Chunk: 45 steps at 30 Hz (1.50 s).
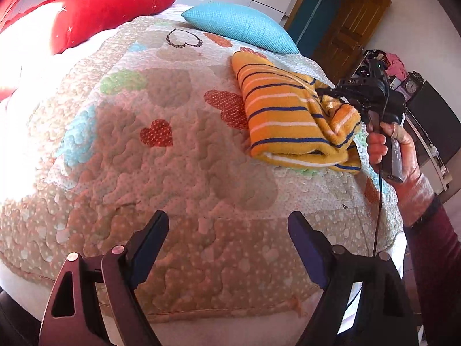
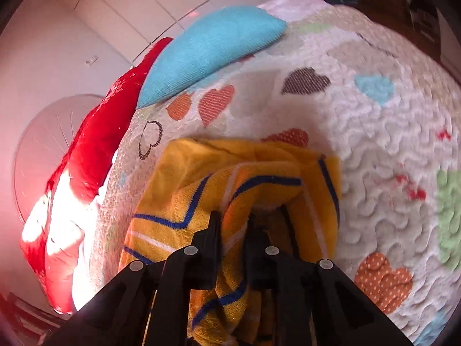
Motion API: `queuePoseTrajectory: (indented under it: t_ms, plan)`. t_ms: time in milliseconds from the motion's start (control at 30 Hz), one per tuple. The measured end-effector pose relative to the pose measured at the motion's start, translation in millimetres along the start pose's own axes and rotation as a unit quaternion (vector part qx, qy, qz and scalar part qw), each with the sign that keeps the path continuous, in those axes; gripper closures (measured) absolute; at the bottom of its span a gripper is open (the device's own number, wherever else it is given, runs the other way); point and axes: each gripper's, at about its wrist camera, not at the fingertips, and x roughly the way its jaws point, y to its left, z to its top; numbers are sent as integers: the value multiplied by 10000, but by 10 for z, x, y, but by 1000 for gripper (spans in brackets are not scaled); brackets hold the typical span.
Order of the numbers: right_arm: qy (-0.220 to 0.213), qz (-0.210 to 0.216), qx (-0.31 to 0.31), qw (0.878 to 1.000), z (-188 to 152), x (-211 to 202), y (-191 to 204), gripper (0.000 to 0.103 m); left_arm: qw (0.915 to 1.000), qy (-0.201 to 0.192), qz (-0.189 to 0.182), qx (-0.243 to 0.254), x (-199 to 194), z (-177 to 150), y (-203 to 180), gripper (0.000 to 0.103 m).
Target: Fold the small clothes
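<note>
Left gripper [image 1: 227, 230] at bottom center of the left wrist view, fingers spread wide, nothing between them, hovering above the quilt [image 1: 173, 173] near the bed's front edge. Yellow striped garment [image 1: 291, 115] sits right of center in that view, on the quilt, roughly folded with a rounded fold edge at lower left and a bunched, lifted flap at its right side. Right gripper [image 1: 331, 93] comes in from the right edge of the frame and bites that raised flap; the hand [image 1: 389, 150] wraps the handle below it, knuckles toward the camera, forearm in a dark red sleeve running down to the lower right corner, a cable hanging from the handle. In the right wrist view the same gripper [image 2: 233, 225] is at bottom center, fingers pinched close on a ridge of the garment [image 2: 230, 173], cloth pulled up between them and draping down on both sides; the rest of the fabric spreads toward frame center on the quilt [image 2: 389, 144]. Blue pillow [image 1: 239, 26] sits at upper center just beyond the garment, not touching it as far as I can see; red pillow [image 1: 100, 11] at upper left. Both pillows lie on the bed's far end.
</note>
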Motion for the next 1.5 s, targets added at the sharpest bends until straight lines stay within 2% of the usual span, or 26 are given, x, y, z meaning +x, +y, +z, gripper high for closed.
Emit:
queuePoseTrajectory:
  t_ms: [100, 167, 233, 267, 300, 367, 433, 467, 500, 600, 667, 733, 800, 833, 900, 1000, 1100, 1267, 1333, 1500]
  plan:
    - [-312, 232, -390, 9985, 163, -146, 223, 89, 9999, -22, -48, -97, 7, -16, 41, 19]
    - [-293, -209, -310, 9989, 210, -74, 124, 89, 9999, -21, -67, -118, 10, -29, 39, 19]
    - [-106, -948, -234, 9952, 141, 30, -86, 87, 9999, 13, -81, -127, 17, -54, 45, 19]
    - [-35, -1181, -212, 9928, 78, 49, -184, 87, 9999, 30, -91, -123, 17, -68, 49, 19]
    - [-39, -1240, -134, 9922, -7, -3, -287, 87, 9999, 40, -94, -111, 15, -79, 56, 19]
    - [-186, -935, 105, 9954, -179, -247, -415, 84, 9999, 36, -78, -79, 4, -95, 55, 19]
    - [-456, -335, 260, 9981, -384, -576, -439, 64, 9999, 50, -65, -85, 1, -108, 64, 19]
    - [-585, -19, 311, 9978, -496, -729, -432, 47, 9999, 60, -75, -103, 3, -112, 69, 19]
    - [-694, 297, 323, 9966, -604, -854, -405, 37, 9999, 68, -81, -125, 5, -117, 68, 19]
    - [-910, 909, 135, 9916, -924, -1082, -248, 36, 9997, 101, -103, -203, 9, -122, 33, 19]
    - [-944, 923, -49, 9912, -1083, -1065, -129, 36, 9996, 97, -137, -235, -12, -130, -20, 19]
    - [-814, 767, -233, 9934, -1191, -902, -39, 44, 9996, 100, -138, -227, -35, -137, -96, 19]
    - [-526, 877, -199, 9946, -1254, -686, -32, 88, 9997, 113, -121, -196, -59, -142, -176, 19]
    - [-364, 1009, -136, 9941, -1292, -598, -58, 94, 9997, 104, -103, -187, -74, -140, -206, 19]
    - [-243, 1091, -24, 9937, -1375, -547, -114, 96, 9997, 71, -52, -207, -99, -130, -243, 19]
    - [-114, 619, 219, 9978, -1507, -615, -281, 98, 9995, 49, -20, -312, -98, -105, -252, 19]
    - [-110, 425, 451, 9980, -1613, -700, -439, 99, 9992, 103, -63, -391, -52, -110, -251, 19]
    - [-135, 218, 433, 9987, -1627, -655, -414, 99, 9993, 261, -1, -263, 45, -163, -326, 19]
    - [-176, 214, 411, 9988, -1643, -637, -427, 101, 9997, 196, 131, -109, 29, -190, -359, 19]
    - [-338, 348, 358, 9982, -1673, -682, -455, 100, 9959, -92, 767, 463, -17, -249, -435, 19]
